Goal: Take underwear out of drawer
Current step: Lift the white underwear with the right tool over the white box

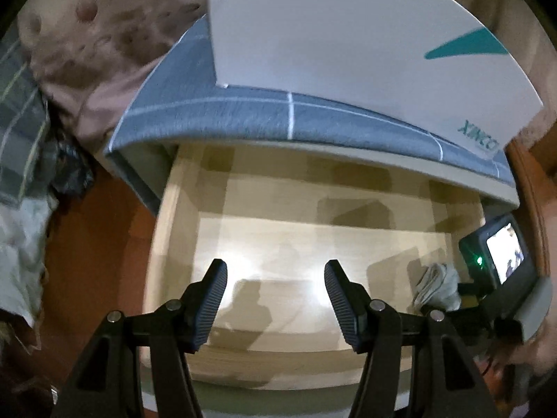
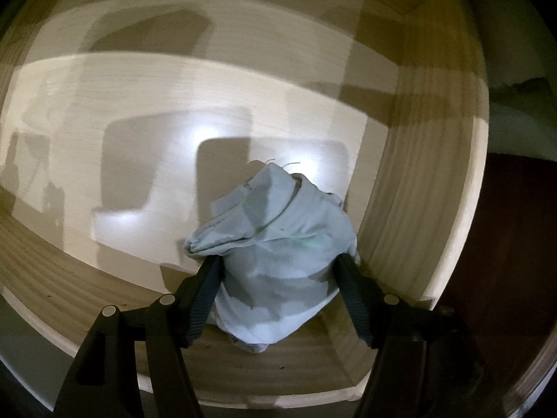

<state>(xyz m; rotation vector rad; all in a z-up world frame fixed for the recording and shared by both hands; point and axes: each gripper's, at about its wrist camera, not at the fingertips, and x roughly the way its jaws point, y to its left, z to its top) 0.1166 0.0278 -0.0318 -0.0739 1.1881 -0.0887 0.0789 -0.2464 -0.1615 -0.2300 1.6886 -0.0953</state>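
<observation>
At the far left of the left wrist view a heap of clothes [image 1: 31,160] sits on the dark floor, and at centre the pale wooden drawer [image 1: 181,191] stands pulled out under a grey-topped cabinet [image 1: 243,115] bearing a white box [image 1: 348,35]. The left gripper [image 1: 275,299] hovers over the bare drawer floor at lower centre, its 2 jaws spread, nothing between them. At the right edge the underwear [image 1: 440,285], a pale bundle, lies in the drawer's right corner. In the right wrist view the right gripper [image 2: 278,278] straddles that bundle at lower centre; the jaws flank it, and I cannot tell whether the pads press. So the drawer is open, the garment still inside; gripping and lifting it out remain
</observation>
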